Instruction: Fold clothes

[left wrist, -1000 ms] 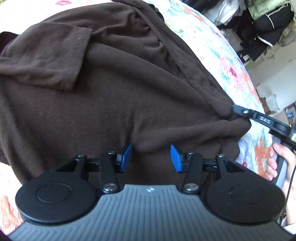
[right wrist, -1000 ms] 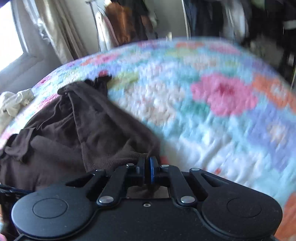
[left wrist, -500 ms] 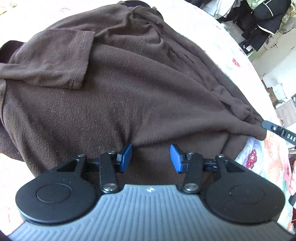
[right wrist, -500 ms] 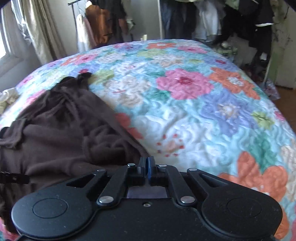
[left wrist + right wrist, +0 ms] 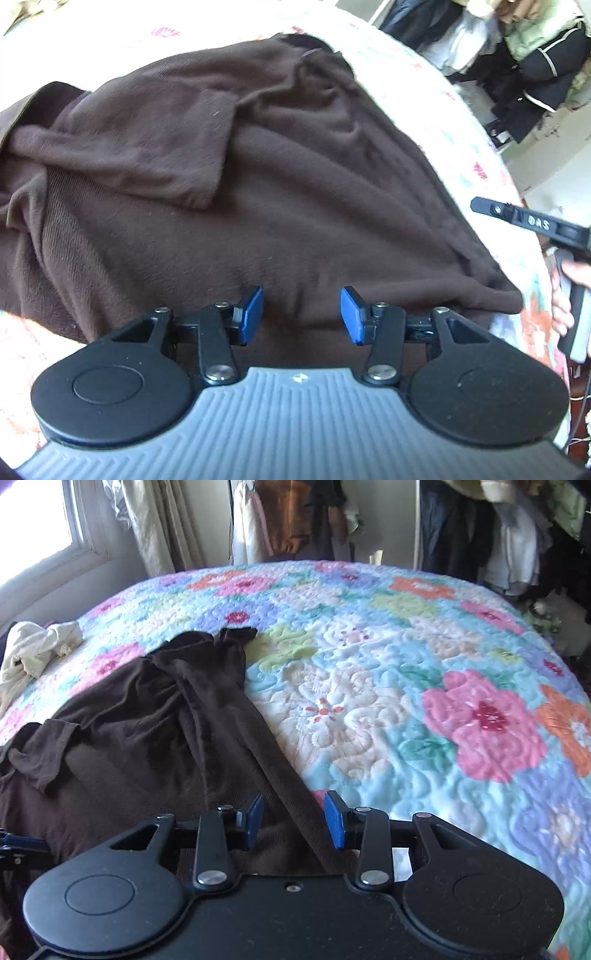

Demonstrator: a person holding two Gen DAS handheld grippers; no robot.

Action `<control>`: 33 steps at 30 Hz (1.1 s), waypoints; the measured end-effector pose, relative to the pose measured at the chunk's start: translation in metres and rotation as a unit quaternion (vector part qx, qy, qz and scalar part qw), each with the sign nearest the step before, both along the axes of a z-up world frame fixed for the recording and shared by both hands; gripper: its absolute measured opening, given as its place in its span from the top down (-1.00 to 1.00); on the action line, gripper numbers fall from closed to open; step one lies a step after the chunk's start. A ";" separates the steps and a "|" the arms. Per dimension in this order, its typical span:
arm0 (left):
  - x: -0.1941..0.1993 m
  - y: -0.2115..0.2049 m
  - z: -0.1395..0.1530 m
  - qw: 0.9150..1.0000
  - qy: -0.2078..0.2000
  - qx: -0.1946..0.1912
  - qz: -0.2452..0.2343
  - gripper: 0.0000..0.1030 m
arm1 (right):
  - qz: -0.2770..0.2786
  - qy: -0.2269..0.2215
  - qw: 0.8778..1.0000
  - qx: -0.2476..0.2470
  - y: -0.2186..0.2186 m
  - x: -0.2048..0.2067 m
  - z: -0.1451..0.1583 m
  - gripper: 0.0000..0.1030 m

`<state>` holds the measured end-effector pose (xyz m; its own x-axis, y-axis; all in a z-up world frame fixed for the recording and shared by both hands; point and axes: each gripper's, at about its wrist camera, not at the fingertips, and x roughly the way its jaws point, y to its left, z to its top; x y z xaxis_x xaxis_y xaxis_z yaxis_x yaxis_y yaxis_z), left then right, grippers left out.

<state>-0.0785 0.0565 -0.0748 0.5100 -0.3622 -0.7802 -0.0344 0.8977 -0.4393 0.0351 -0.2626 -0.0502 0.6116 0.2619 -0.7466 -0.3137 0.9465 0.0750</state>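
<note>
Quilt (image 5: 369, 701) w/ brown garment (image 5: 147, 738), long axis toward window.

The brown garment (image 5: 295, 192) is soft, matt ribbed knit cloth; the bed's quilt (image 5: 369, 709) is puckered stitched fabric with a floral print

hidden: brown garment (image 5: 295, 206) near hem under left tool (image 5: 301, 314) | cut: left edge

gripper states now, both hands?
left gripper: jaws open, holding nothing, over the brown garment.
right gripper: jaws have just been opening, now open; garment edge lies between them, not clamped.
</note>
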 end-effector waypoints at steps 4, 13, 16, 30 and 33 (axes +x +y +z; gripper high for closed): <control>0.003 0.000 -0.005 1.000 0.002 0.000 -0.001 0.11 | 0.028 0.015 0.999 -0.020 0.016 0.025 -0.019 0.01; 0.002 -0.002 -0.007 1.000 0.004 0.007 -0.001 0.11 | -0.055 -0.102 0.987 -0.108 -0.013 -0.010 0.017 0.92; 0.002 -0.002 -0.006 1.000 0.004 0.006 -0.001 0.11 | -0.108 -0.157 0.966 -0.172 -0.046 -0.039 0.039 0.92; -0.001 0.000 -0.005 1.000 0.004 0.009 0.009 0.11 | -0.250 -0.128 0.943 -0.180 -0.157 -0.077 0.018 0.65; -0.004 -0.004 0.000 1.000 -0.009 0.010 -0.002 0.10 | -0.285 -0.107 0.941 -0.150 -0.167 -0.074 0.007 0.36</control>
